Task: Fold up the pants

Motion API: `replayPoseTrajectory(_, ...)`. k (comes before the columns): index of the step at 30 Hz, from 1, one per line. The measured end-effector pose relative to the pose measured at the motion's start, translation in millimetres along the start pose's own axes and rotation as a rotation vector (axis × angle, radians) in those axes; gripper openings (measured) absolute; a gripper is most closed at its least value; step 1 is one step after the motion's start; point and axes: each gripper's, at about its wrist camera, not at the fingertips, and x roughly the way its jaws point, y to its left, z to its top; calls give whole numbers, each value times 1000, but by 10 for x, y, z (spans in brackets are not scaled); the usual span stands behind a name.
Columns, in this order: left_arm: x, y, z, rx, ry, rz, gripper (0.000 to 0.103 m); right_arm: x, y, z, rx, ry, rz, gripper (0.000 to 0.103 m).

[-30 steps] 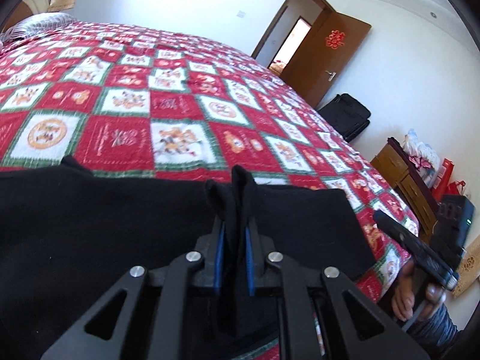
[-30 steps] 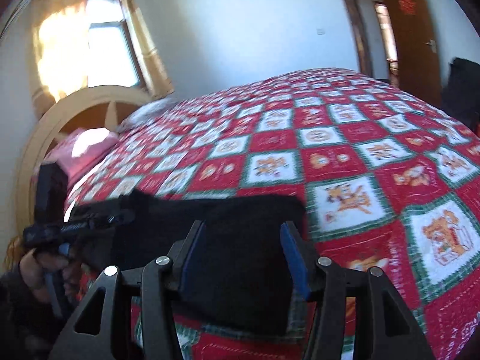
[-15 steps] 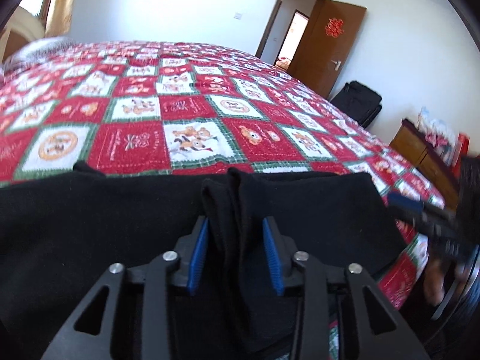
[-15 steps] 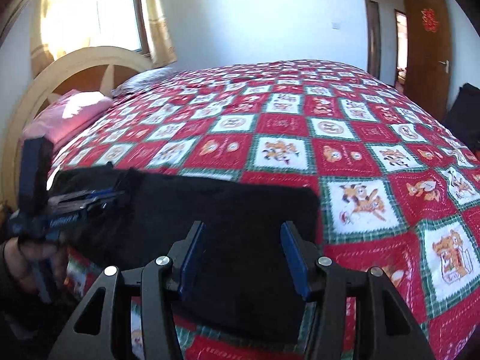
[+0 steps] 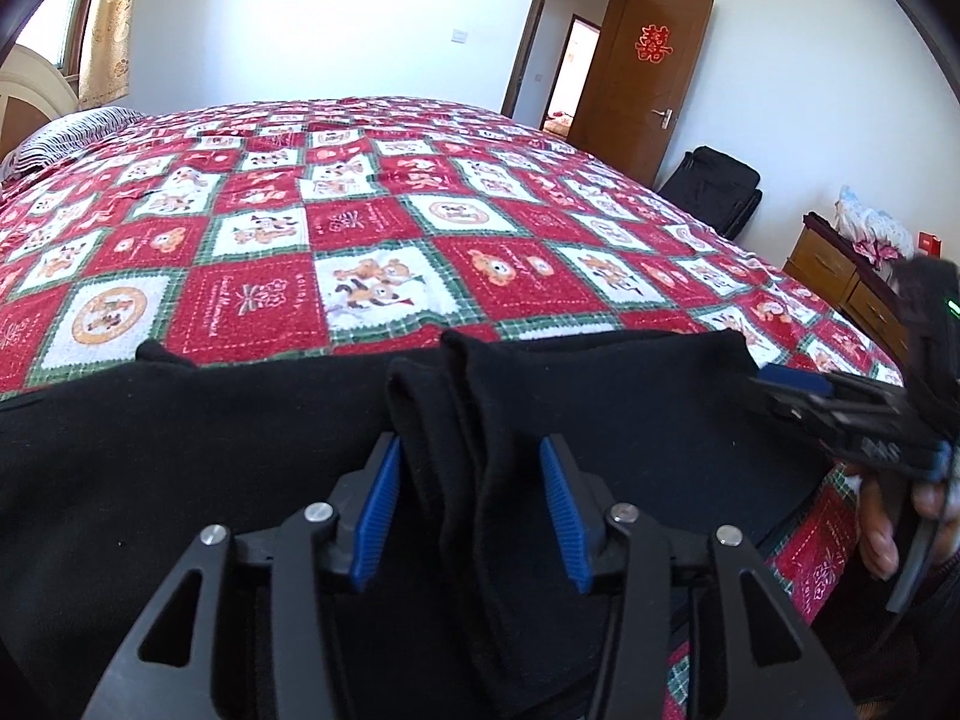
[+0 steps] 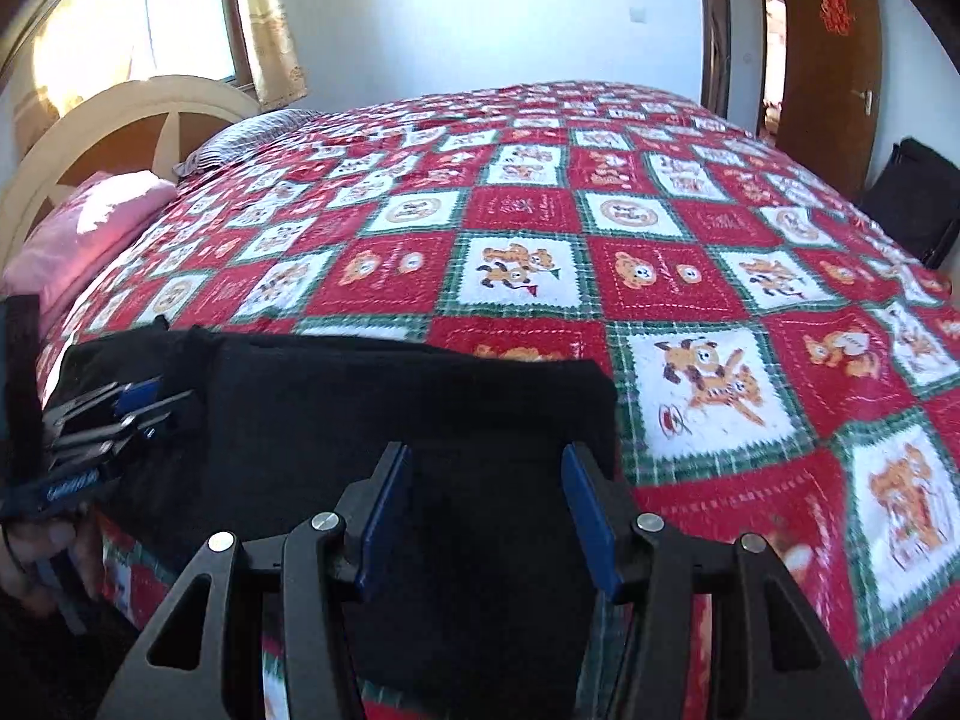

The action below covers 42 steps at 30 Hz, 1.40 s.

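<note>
Black pants (image 5: 240,450) lie folded across the near edge of the bed, over the red patchwork bedspread (image 5: 360,240). My left gripper (image 5: 468,450) straddles a raised ridge of the fabric; its jaws are opening and the blue pads stand off the cloth. In the right wrist view the pants (image 6: 360,396) end in a squared corner near mid-frame. My right gripper (image 6: 486,456) hovers open over that end with nothing pinched. Each gripper also shows in the other's view: the right gripper (image 5: 828,396) at the right edge, the left gripper (image 6: 120,414) at the left, each held by a hand.
The bedspread (image 6: 660,240) stretches far back to a curved headboard (image 6: 90,138) with a pink pillow (image 6: 84,228). A brown door (image 5: 636,72) stands open. A black suitcase (image 5: 714,186) and a wooden dresser (image 5: 840,282) stand to the right of the bed.
My left gripper's jaws went from shut on the fabric ridge to apart, and the ridge stays standing between them. The right gripper shifted slightly over the pants' end, still open.
</note>
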Motion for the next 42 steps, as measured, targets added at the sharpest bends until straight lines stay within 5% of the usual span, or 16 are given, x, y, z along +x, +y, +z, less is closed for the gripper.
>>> replayPoseTrajectory(9, 6, -20, -25, 13, -13, -18, 56, -158, 271, -479, -165, 38, -128, 55)
replayPoseTrajectory(16, -207, 61, -5, 10, -24, -7, 66, -338, 200, -390, -90, -33, -76, 57)
replayPoseTrajectory(26, -1101, 1037, -31, -25, -139, 269, 73, -356, 708, -358, -217, -85, 0, 58)
replayPoseTrajectory(32, -1561, 1935, -282, -179, -131, 416, 73, -365, 1028, -294, -275, -136, 40, 58)
replayPoseTrajectory(36, -1726, 2244, -535, -285, -144, 414, 71, -341, 1167, -357, -321, -140, 50, 59)
replayPoseTrajectory(42, -1550, 2455, -695, -361, -123, 324, 48, -293, 1209, -406, -326, -129, 48, 59)
